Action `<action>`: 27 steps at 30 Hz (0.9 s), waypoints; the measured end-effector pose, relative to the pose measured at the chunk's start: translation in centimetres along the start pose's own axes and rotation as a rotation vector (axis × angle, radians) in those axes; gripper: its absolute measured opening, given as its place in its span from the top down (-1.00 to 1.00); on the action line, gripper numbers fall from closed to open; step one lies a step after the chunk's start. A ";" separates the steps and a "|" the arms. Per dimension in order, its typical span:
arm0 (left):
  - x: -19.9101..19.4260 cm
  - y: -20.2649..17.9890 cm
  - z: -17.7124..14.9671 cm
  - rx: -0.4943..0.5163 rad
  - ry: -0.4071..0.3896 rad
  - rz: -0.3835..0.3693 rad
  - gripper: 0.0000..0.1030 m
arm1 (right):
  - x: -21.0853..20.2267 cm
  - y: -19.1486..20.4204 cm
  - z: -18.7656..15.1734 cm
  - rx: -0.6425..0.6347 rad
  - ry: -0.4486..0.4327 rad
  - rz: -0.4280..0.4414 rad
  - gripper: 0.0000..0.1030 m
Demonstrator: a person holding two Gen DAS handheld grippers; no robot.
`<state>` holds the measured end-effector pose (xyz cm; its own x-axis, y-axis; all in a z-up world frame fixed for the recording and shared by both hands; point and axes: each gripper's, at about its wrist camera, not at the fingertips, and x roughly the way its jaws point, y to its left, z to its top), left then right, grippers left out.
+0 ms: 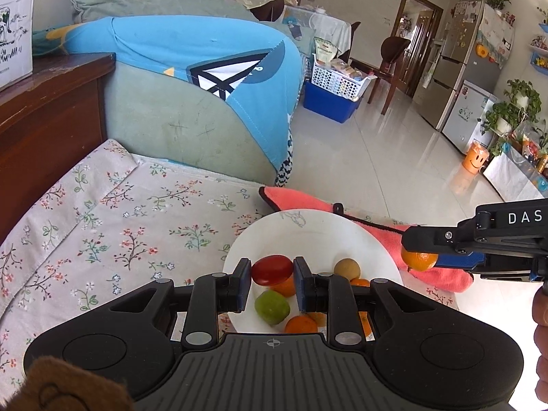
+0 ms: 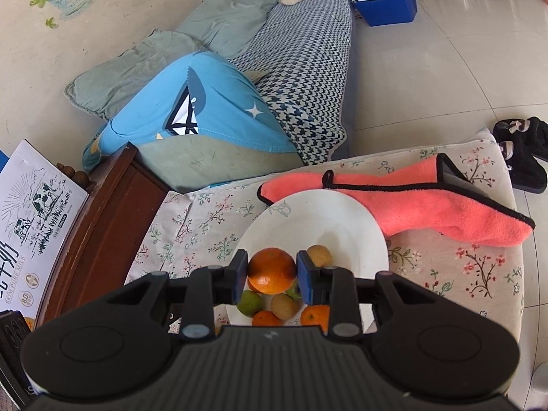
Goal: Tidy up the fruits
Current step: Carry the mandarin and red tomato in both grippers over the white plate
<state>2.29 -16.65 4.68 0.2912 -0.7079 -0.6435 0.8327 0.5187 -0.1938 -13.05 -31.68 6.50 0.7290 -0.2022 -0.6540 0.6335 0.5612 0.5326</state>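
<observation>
The white plate [image 2: 318,212] sits on the floral cloth [image 2: 445,267], its far rim overlapping the edge of the coral towel [image 2: 445,205]. Above the plate's near half, the left gripper [image 1: 272,270] is clenched on a red tomato [image 1: 272,270], both blue pads pressed to its sides. The right gripper [image 2: 272,270] is likewise closed around an orange [image 2: 271,270], holding it over the plate; from the left wrist view this orange [image 1: 419,261] hangs just past the plate's right rim, over the towel. On the plate lie a green fruit [image 1: 272,307], several small oranges [image 1: 300,324] and a tan round fruit [image 1: 347,268] nearer the plate's middle.
</observation>
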 end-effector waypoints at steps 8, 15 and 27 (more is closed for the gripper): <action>2.9 -1.5 0.5 0.034 0.019 -0.010 0.54 | 1.7 -1.7 0.3 0.044 0.018 -0.069 0.40; 5.5 -2.2 0.5 0.046 0.048 -0.017 0.54 | 3.3 -3.6 0.2 0.114 0.057 -0.113 0.40; 7.2 -2.8 0.2 0.042 0.065 -0.017 0.53 | 5.7 -4.6 0.0 0.122 0.088 -0.165 0.39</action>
<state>2.14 -23.36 0.76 0.2466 -0.6829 -0.6876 0.8566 0.4854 -0.1749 -11.81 -35.41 0.30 0.5907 -0.2094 -0.7792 0.7730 0.4237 0.4721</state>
